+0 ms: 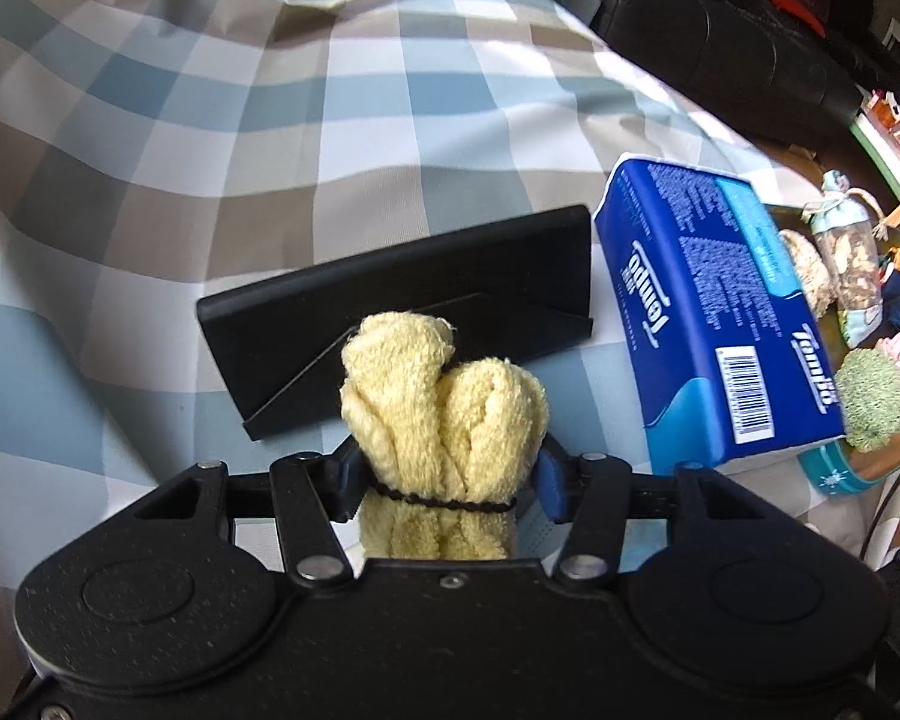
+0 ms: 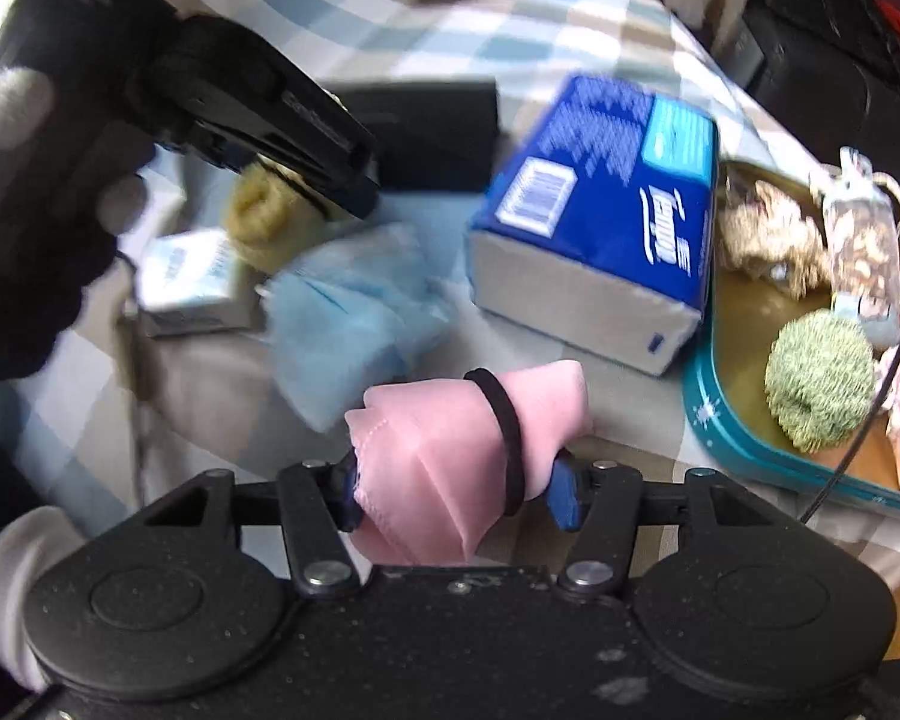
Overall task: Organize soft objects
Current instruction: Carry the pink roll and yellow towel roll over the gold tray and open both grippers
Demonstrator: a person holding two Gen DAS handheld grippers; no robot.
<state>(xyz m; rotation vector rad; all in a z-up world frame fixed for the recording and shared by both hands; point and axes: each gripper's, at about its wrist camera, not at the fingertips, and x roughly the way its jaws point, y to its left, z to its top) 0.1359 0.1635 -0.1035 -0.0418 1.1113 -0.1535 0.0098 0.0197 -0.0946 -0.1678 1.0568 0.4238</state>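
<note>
A yellow terry towel bundle (image 1: 444, 414), rolled and tied with a black hair band (image 1: 444, 503), stands between the blue pads of the left hand-held gripper (image 1: 447, 474), which is clamped on its banded waist; its long axis runs away from the camera, folded end pointing forward. A pink cloth roll (image 2: 456, 450), ringed by a black elastic (image 2: 501, 438), is pinched in the right hand-held gripper (image 2: 459, 492), its long axis slanting up and to the right. Both are held above a checked blue, brown and white cloth (image 1: 270, 120). Beyond the towel lies a black folded stand (image 1: 402, 300). To the right sits a blue Tempo tissue pack (image 1: 720, 312), then a teal-rimmed tray (image 2: 714, 414) holding a green fuzzy ball (image 2: 819, 390)
</note>
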